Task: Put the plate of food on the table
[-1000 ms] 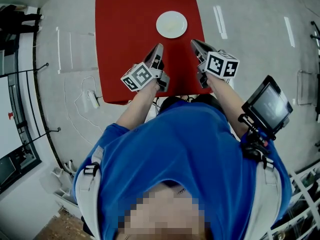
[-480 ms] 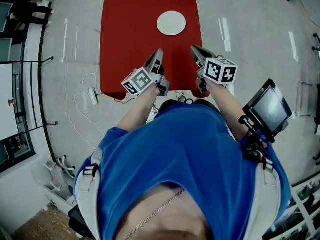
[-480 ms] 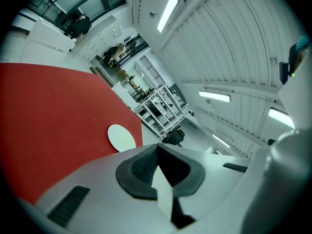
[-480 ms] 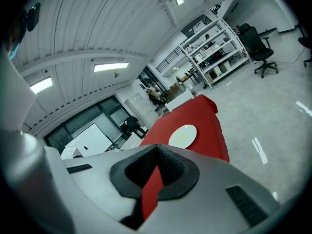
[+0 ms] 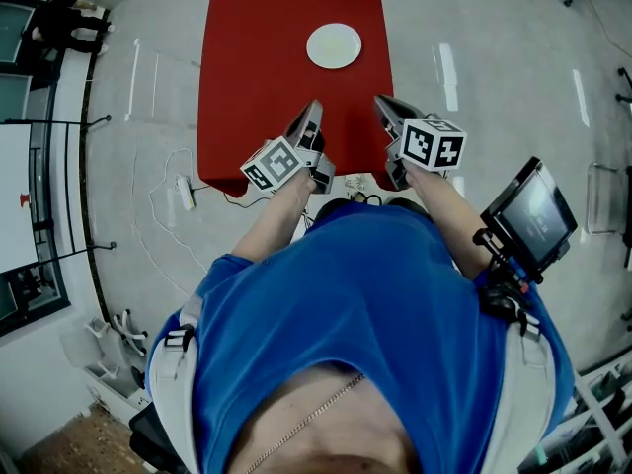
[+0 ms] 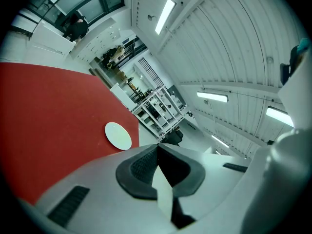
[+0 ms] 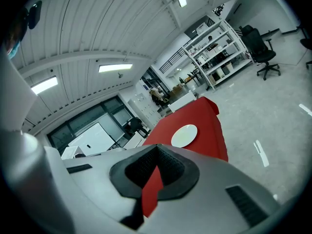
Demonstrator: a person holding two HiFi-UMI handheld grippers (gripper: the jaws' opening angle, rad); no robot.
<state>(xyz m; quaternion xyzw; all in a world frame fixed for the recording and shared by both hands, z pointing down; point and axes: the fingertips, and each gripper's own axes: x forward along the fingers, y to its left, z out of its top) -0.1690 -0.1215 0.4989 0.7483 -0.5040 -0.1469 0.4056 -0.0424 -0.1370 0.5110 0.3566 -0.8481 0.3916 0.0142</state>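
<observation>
Comparing with a second ago, the red counter [image 5: 267,87] has slid away from you: it lay under both tools, and now only its near edge reaches them. The white plate [image 5: 334,44] sits on the counter's far half, right of centre. Pale floor [image 5: 474,87] surrounds it — a cable [image 5: 168,191] trails at left. Your left tool [image 5: 314,109] and right tool [image 5: 381,103] are each pressed together, pinching nothing, well apart from the plate.

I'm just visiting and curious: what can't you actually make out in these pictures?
- Food on the plate: too small and far away in all three views; it looks plain white.
- Legs of the table: head view, hidden under its red top.
- What the screen shows: right side of the head view, too dim to read.
</observation>
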